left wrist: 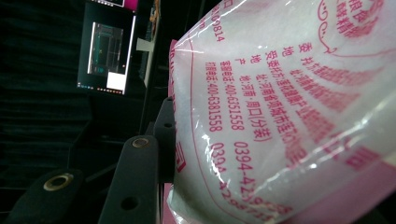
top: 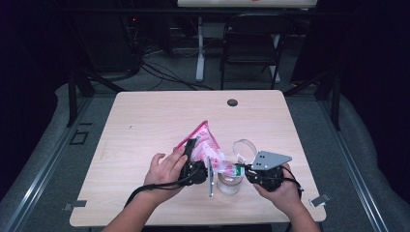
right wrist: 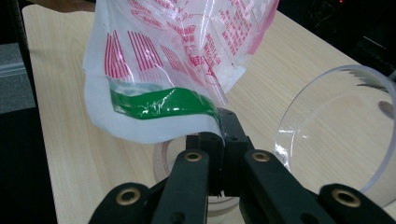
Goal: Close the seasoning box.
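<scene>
Two hand-held grippers work on one printed plastic bag (top: 205, 145) near the six-o'clock edge of the wooden table (top: 145, 125). In the high view we see the bag, white with pink and red print and a pink border, raised off the table and slanting from a peak at about eleven o'clock down to a low corner at about four o'clock.

We see the left gripper (top: 193, 154) at the bag's nine-o'clock side, its black jaws running up along the pink edge. In the left gripper view the bag (left wrist: 289, 107) presses against the inner face of a jaw, with white powder showing through the clear film; we read these jaws as clamped on the bag, part-way closed.

We see the right gripper (top: 241, 170) at the bag's low corner, carrying a grey three-cornered plate on top. In the right gripper view its jaws (right wrist: 219, 140) stand together, pinching the bag (right wrist: 177, 65) at the white edge just below a green band.

Directly beneath the pinched corner stands a clear round jar (top: 229, 183), whose pale rim (right wrist: 161, 156) shows behind the jaws in the right gripper view. Just beside the jar, at its one-o'clock side, a clear round lid (top: 244, 149) stands on edge; it appears at three o'clock in the right gripper view (right wrist: 336, 130).
</scene>
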